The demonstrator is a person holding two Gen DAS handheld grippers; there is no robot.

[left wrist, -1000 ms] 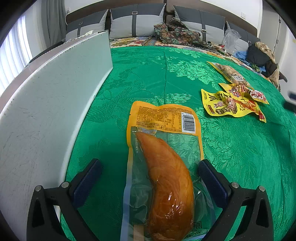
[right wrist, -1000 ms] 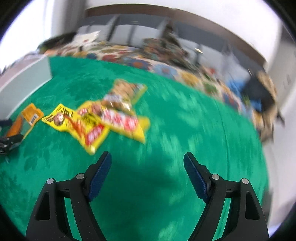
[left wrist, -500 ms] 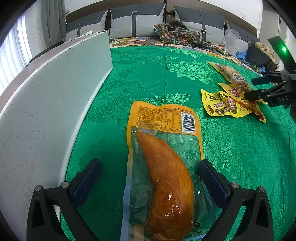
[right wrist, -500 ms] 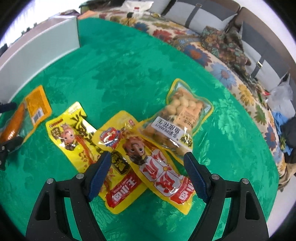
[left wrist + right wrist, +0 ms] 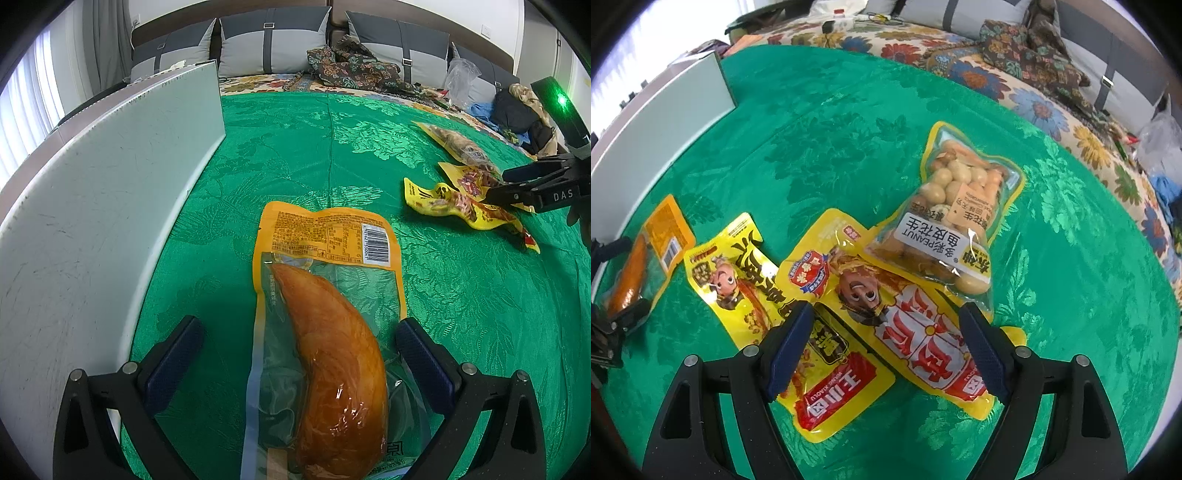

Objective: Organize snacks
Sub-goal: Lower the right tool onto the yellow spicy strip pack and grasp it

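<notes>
Green cloth with four snack packs on it, both claws released, nothing gripped.

Left to right: white board stands along the cloth's left edge. Left claw spread wide, straddling the meat pack, which lies flat, barcode end pointing away; right finger at the pack's edge, left finger clear of it. Well apart to the right, the other three overlap in a cluster: small yellow pack, big yellow pack partly over it, peanut pack lapping the big one's far corner. Right claw spread wide just above the two yellow packs; contact not clear.
</notes>
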